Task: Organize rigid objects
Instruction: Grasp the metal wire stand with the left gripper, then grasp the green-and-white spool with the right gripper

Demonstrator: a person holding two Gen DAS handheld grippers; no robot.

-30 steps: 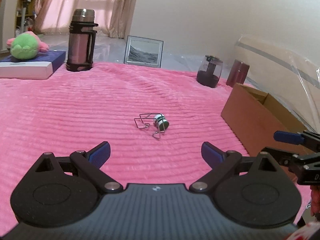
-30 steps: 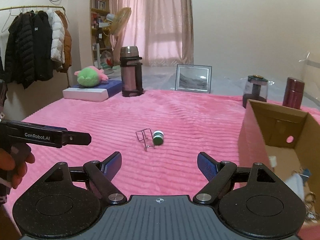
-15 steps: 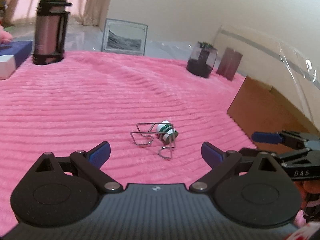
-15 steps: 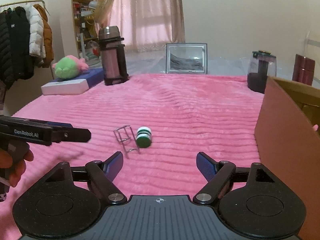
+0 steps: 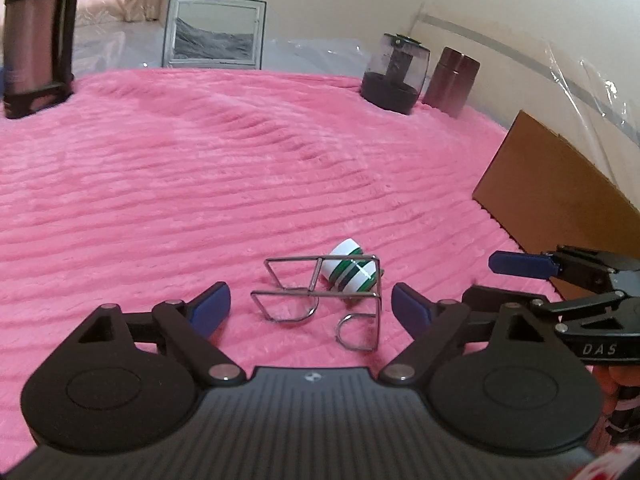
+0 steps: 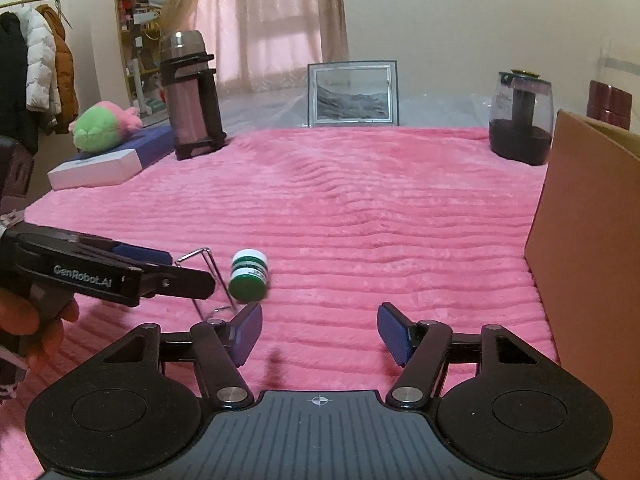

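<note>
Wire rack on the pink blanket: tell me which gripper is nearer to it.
Left. The left gripper straddles the wire rack, jaws closing, pads not touching. The right gripper sits off to the rack's right, nothing between its closing jaws.

"GenRobot.AI" stands on the left claw [image 6: 160, 276]; "DAS" on the right claw [image 5: 520, 280].

We see the flask [image 5: 38, 36] cut off at the left wrist view's top and left edges. The cardboard box [image 6: 592, 264] runs off the right edge in both views, its inside hidden. Part of the wire rack [image 6: 206, 280] disappears behind the left gripper [image 6: 172, 276]. The print on the small green-and-white bottle [image 6: 249, 275] is too small for us to read
</note>
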